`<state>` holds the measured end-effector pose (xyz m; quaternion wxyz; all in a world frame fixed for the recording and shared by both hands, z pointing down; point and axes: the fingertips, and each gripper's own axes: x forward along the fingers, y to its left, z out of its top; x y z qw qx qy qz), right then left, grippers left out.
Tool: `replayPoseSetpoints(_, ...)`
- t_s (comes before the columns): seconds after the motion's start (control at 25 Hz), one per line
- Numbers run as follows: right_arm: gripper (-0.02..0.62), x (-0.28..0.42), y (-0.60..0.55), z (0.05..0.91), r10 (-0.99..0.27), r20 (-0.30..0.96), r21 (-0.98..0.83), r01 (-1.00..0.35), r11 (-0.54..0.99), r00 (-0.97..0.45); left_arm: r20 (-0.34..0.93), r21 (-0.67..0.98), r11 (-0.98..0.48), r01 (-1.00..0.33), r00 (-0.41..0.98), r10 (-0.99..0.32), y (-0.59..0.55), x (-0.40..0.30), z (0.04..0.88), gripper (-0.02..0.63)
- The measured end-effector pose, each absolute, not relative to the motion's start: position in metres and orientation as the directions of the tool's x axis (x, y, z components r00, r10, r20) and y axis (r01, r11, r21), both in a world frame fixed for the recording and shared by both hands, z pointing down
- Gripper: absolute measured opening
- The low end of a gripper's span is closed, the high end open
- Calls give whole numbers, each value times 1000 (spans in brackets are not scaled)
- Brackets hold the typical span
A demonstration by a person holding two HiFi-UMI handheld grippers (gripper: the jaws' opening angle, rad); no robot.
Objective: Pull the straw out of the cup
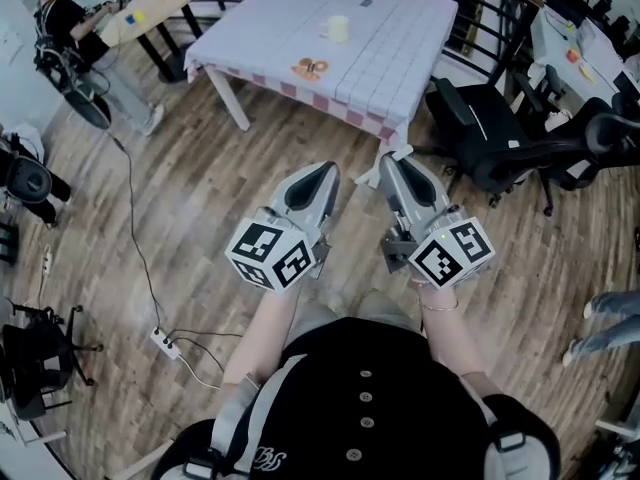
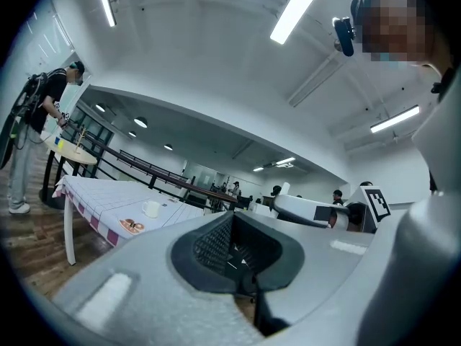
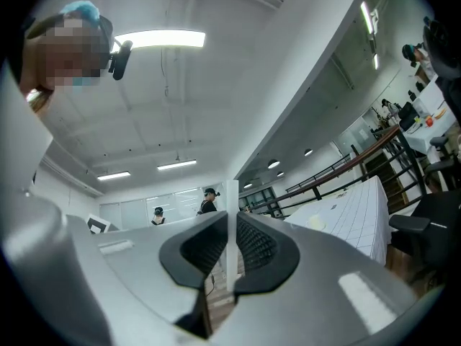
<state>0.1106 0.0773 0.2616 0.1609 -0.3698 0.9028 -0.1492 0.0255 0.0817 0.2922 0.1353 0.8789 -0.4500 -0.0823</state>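
Note:
A white cup (image 1: pixel 339 28) stands on the table with the white checked cloth (image 1: pixel 400 38) at the far side of the room. I cannot make out a straw in it. It shows small in the left gripper view as the cup (image 2: pixel 151 208), and as a pale cup (image 3: pixel 315 223) in the right gripper view. My left gripper (image 1: pixel 322 174) and right gripper (image 1: pixel 386 168) are held side by side over the wooden floor, well short of the table. Both point toward it. The left gripper (image 2: pixel 241 254) and right gripper (image 3: pixel 232 254) have their jaws together with nothing between them.
A flat round brown item (image 1: pixel 311 67) lies near the table's front edge. Black office chairs (image 1: pixel 500 138) stand to the table's right. A person (image 1: pixel 70 28) stands by a round table (image 1: pixel 155 8) at far left. A power strip (image 1: pixel 165 343) and cable lie on the floor.

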Motion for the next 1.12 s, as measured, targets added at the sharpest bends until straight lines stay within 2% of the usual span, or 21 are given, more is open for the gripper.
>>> replayPoseSetpoints(0.56,32,95,10,296,-716,-150,-414,-614,672,-682,10,342,-539,-770,577,-817,13,7,327,-6)
replayPoseSetpoints(1.12,32,73,-147,285,-673,-184,-383,-578,721,-717,-13,310,-519,-796,543,-840,-140,-12,314,-6)
